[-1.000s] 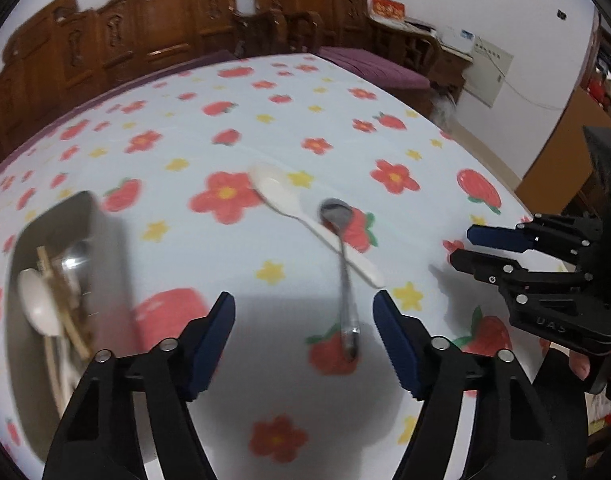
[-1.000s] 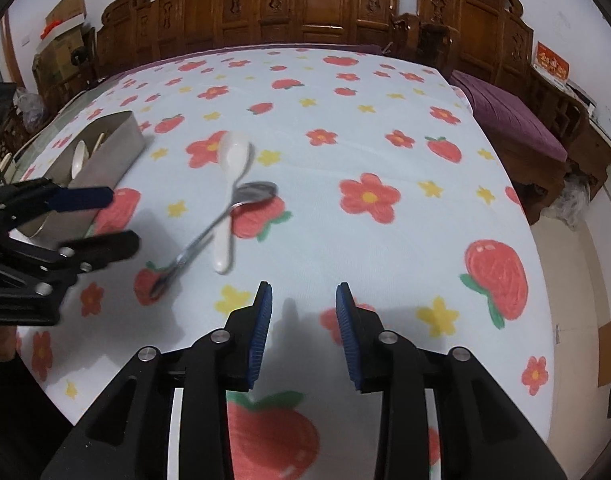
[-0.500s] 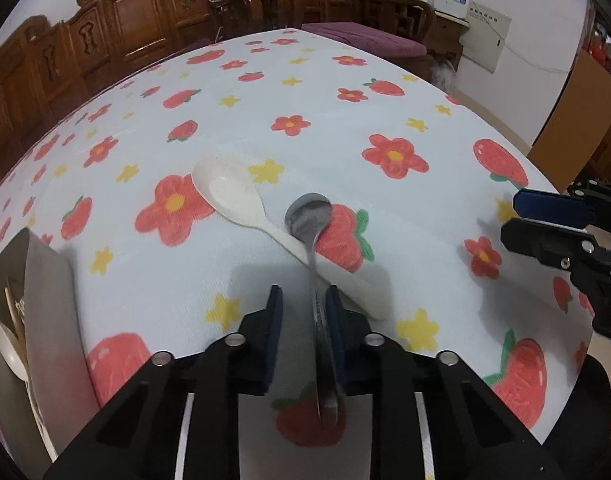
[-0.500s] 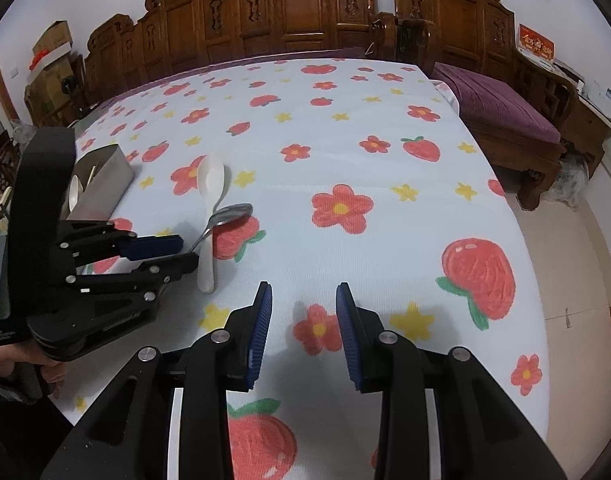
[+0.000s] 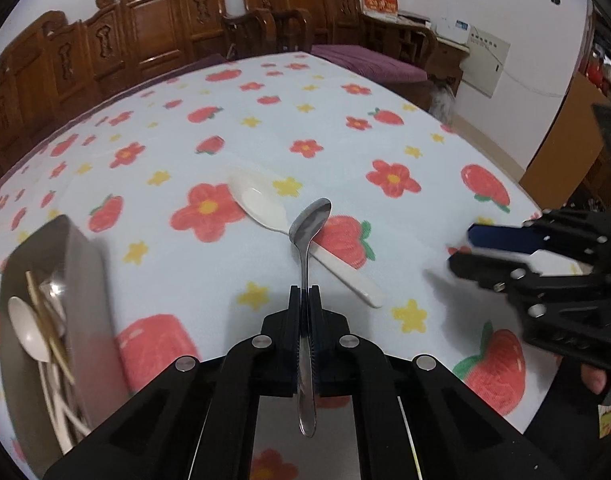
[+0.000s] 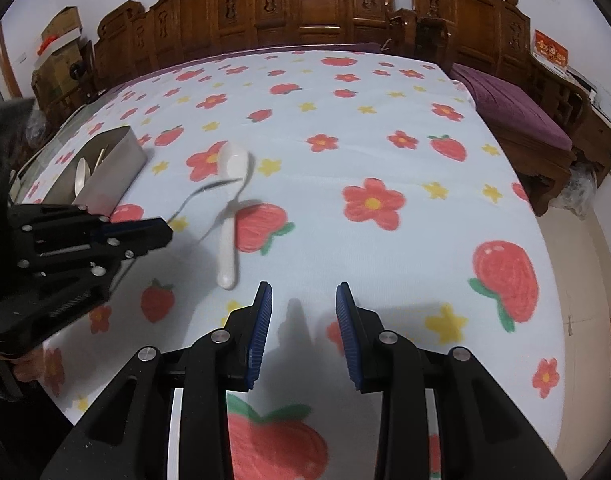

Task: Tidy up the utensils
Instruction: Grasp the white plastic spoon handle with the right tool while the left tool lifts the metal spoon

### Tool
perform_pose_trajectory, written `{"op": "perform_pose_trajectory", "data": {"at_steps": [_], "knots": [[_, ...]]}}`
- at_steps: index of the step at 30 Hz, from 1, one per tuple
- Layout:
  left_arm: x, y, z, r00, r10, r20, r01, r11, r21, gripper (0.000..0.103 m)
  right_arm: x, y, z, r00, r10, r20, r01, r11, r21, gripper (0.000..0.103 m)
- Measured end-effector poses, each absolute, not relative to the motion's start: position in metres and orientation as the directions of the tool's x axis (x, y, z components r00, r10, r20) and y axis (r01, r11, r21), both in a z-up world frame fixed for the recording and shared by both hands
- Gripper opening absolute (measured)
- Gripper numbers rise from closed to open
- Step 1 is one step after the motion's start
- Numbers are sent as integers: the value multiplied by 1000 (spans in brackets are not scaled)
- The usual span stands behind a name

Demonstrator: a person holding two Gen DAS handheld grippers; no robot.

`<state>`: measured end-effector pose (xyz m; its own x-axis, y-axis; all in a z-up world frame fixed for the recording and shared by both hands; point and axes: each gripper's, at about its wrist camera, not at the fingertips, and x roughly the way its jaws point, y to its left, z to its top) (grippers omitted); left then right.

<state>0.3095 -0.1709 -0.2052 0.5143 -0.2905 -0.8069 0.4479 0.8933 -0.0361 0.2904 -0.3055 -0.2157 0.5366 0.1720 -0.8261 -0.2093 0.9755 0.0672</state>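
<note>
While the right fingers (image 6: 303,328) stand spread and empty, the left fingers (image 5: 304,300) pinch the metal spoon's (image 5: 307,240) handle.

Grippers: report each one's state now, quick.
Left gripper: shut on the metal spoon, gripping its handle.
Right gripper: open, holding nothing.

Looking steeply down from each wrist, close above the flower-printed cloth-covered desk (image 5: 385,132); sharing white plastic spoon (image 5: 265,204) (image 6: 231,216), far carved wooden chairs (image 6: 305,0).
</note>
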Motion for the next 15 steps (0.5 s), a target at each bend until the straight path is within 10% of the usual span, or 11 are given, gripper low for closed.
{"op": "perform_pose_trajectory", "data": {"at_steps": [15], "knots": [[304,-124,-157,587,-286,-757,380,923,-54,3,348,-258,-237,529,240,-814,-273,956,105,36]]}}
